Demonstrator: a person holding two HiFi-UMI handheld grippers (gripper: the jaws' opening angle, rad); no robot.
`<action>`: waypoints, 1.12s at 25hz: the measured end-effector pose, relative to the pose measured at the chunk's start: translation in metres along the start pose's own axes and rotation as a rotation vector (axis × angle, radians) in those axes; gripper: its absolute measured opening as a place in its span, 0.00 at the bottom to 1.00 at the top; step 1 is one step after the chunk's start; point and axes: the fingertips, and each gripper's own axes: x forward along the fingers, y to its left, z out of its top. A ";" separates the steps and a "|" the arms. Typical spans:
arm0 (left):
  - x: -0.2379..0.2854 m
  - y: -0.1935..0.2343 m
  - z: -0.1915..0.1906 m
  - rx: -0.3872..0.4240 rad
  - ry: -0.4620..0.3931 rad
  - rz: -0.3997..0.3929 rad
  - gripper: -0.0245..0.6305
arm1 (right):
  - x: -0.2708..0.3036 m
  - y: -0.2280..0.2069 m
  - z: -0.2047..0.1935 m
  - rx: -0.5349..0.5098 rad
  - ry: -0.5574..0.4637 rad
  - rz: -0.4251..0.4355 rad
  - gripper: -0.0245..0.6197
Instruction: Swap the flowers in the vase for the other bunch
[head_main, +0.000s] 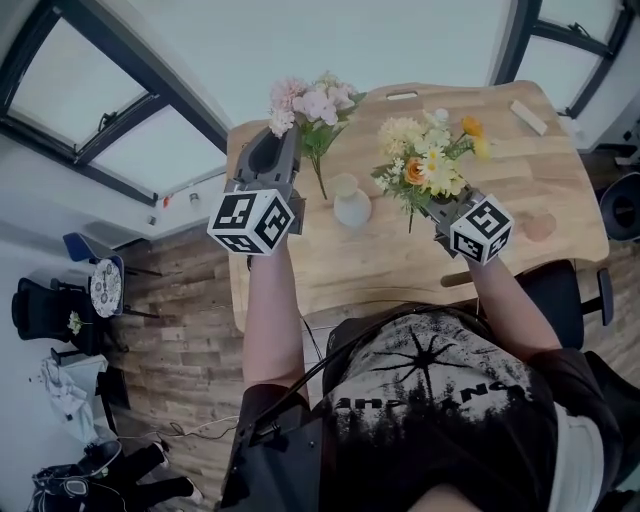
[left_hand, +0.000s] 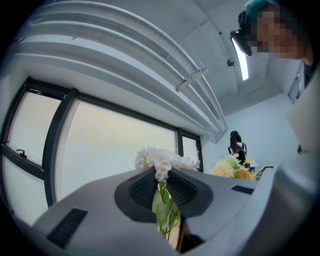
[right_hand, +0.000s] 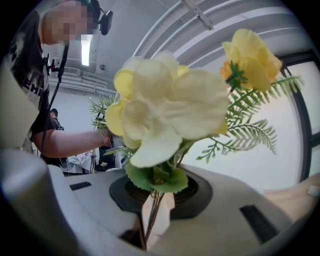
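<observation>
1. The left gripper (head_main: 272, 150) had its jaws closed to a narrow gap on the green stems of the pink bunch (head_main: 308, 103). In the left gripper view the stems ran straight between the pads, with the blooms (left_hand: 161, 160) just beyond the tips. The pinch sat high on the stems, probably so that the bunch hung as one piece and did not splay.

2. The pink bunch was held in the air over the far left part of the table (head_main: 520, 180). Its stem ends hung just left of the vase (head_main: 350, 203) and clear of its mouth. Judging by this, that bunch was already out and was being kept out of the way.

3. The vase stood upright near the middle of the table, between the two grippers. Its mouth looked empty, so it seemed ready for the other bunch.

4. The right gripper (head_main: 437, 207) was likewise clamped, jaws nearly together, on the thin stems of the yellow bunch (head_main: 430, 158). The right gripper view showed the stems (right_hand: 151, 212) pinched between the pads below the leaves.

5. The yellow bunch was held just right of the vase, blooms up and stems pointing down. That was a sensible way to hold it for lowering the stems into the narrow mouth.
</observation>
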 end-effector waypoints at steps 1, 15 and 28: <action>-0.001 0.001 0.003 0.001 -0.005 0.005 0.13 | 0.000 0.001 0.000 0.000 0.000 0.003 0.16; -0.034 0.004 -0.047 -0.044 0.068 0.093 0.13 | 0.001 -0.001 -0.009 0.020 0.001 0.049 0.16; -0.070 0.002 -0.097 -0.124 0.126 0.121 0.13 | 0.016 0.011 -0.014 -0.013 0.018 0.081 0.16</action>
